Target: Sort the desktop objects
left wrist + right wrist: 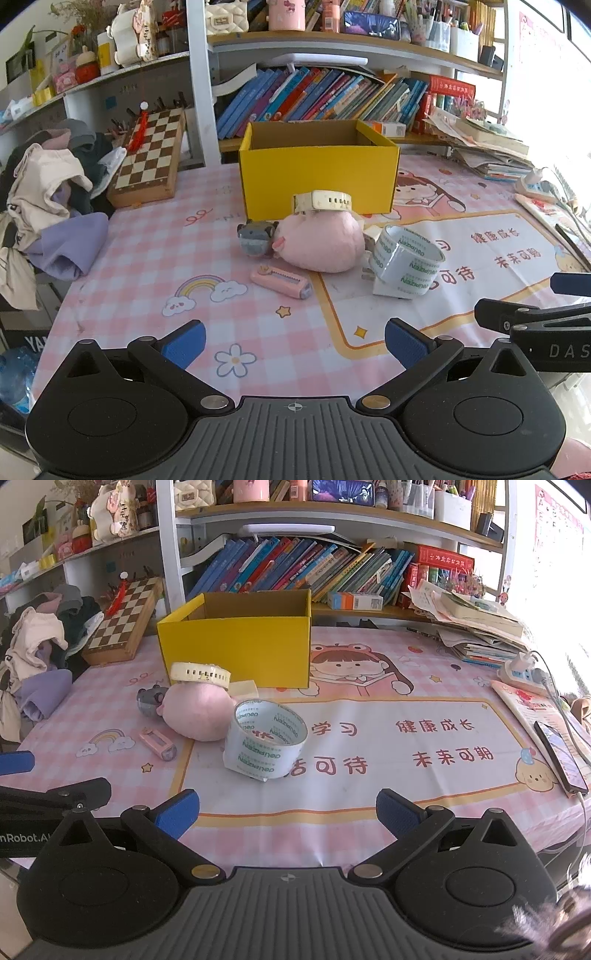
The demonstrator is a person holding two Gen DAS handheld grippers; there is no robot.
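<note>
Both grippers hang over the near edge of a desk spread with a pink checked cloth (369, 657): the left gripper (294, 343) and the right gripper (287, 812) each stand with blue ribbed pads spread wide and nothing between them. At the far side of the desk, in front of the bookshelf, sits an open yellow cardboard box (236, 650), seemingly empty and the likely place for the clutter. Just before its front wall lies a soft pink plush toy (199, 710), rounded, with a cream plastic watch (201, 674) resting on top, its strap looped. Touching the toy on its right, a roll of clear printed tape (264, 738) lies tilted, hollow core facing up and toward the cameras; it sits ahead and slightly left of the right gripper's jaws, and ahead and right of the left gripper's, so the right hand looks the nearer. Left of the toy sit a small grey figure (256, 238) and, nearer the front edge, a slim pink eraser case (280, 281), its long axis running left to right and slightly toward the camera.
</note>
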